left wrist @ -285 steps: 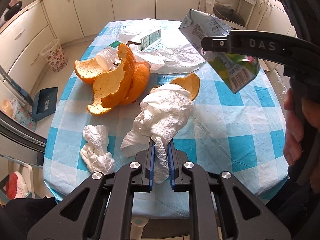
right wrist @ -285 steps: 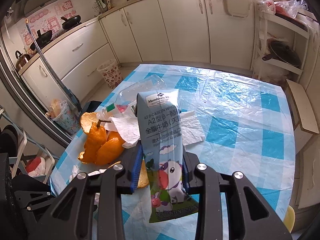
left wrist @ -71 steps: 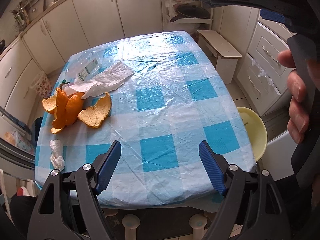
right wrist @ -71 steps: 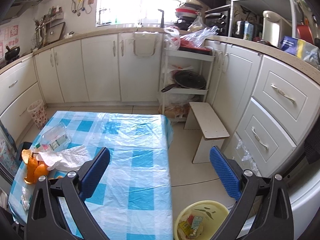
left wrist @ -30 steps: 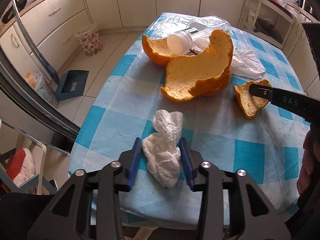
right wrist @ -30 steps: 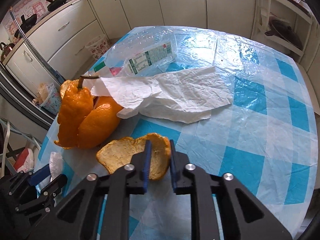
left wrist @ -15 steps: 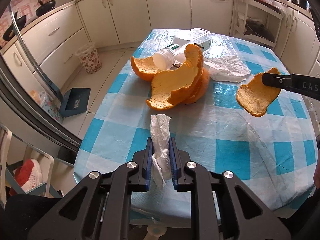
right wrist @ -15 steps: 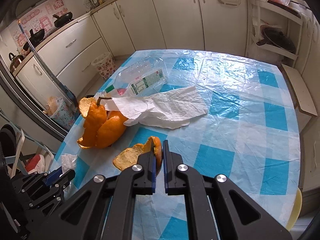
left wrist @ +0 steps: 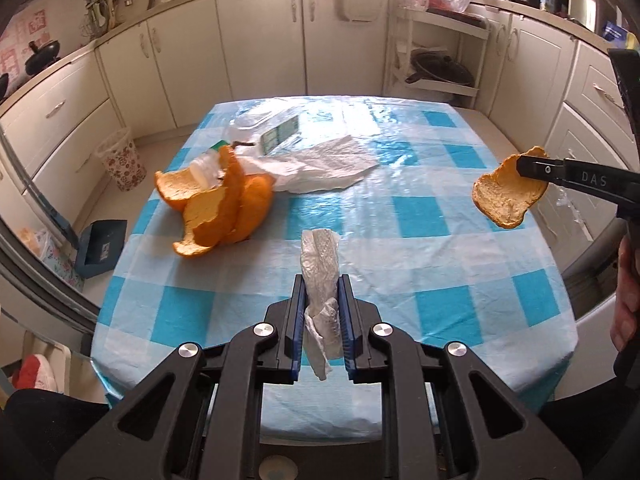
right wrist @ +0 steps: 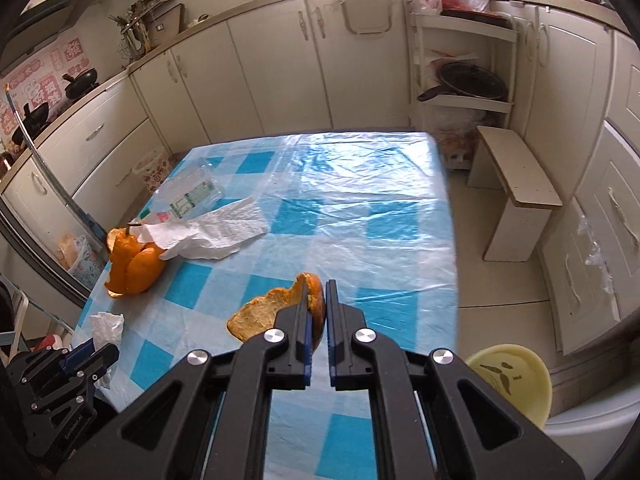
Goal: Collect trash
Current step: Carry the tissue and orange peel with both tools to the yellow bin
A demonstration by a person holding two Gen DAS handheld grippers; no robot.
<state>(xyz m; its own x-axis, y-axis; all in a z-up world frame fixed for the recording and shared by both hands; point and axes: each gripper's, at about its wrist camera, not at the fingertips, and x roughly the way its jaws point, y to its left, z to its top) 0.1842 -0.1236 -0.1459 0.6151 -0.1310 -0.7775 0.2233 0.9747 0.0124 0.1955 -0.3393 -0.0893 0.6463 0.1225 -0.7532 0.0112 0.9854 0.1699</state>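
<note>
Tissue point(left wrist: 320, 268), crumpled and white, is pinched between the blue pads of the left gripper point(left wrist: 322, 320), whose jaws are drawn in tight against it; one end sticks up past the fingertips and a loose tail hangs below them, clear of the checked blue-and-white tablecloth point(left wrist: 420, 216). In the right wrist view the same wad point(right wrist: 107, 326) shows at the lower left, held above the table's near corner.

Off to the right, the right gripper point(right wrist: 316, 300) has its jaws nearly shut on the edge of a small piece of orange peel point(right wrist: 264, 312), pale pith facing up. The left wrist view shows that peel point(left wrist: 506, 196) lifted off the table, beyond its right edge, clamped in black fingers marked DAS, with part of a hand point(left wrist: 626, 304) on the grip at the frame's edge.

On the table's left side lies a big curled orange peel point(left wrist: 224, 208), and touching its far side are a flattened white paper napkin point(left wrist: 320, 160) and a crushed clear plastic bottle point(left wrist: 264, 128) with a green-and-white label. The napkin drapes partly over the peel.

On the floor at the table's near right corner stands a pale yellow bin point(right wrist: 516, 380), some scraps visible inside. A small floral wastebasket point(left wrist: 122, 160) stands by the cabinets on the left.
</note>
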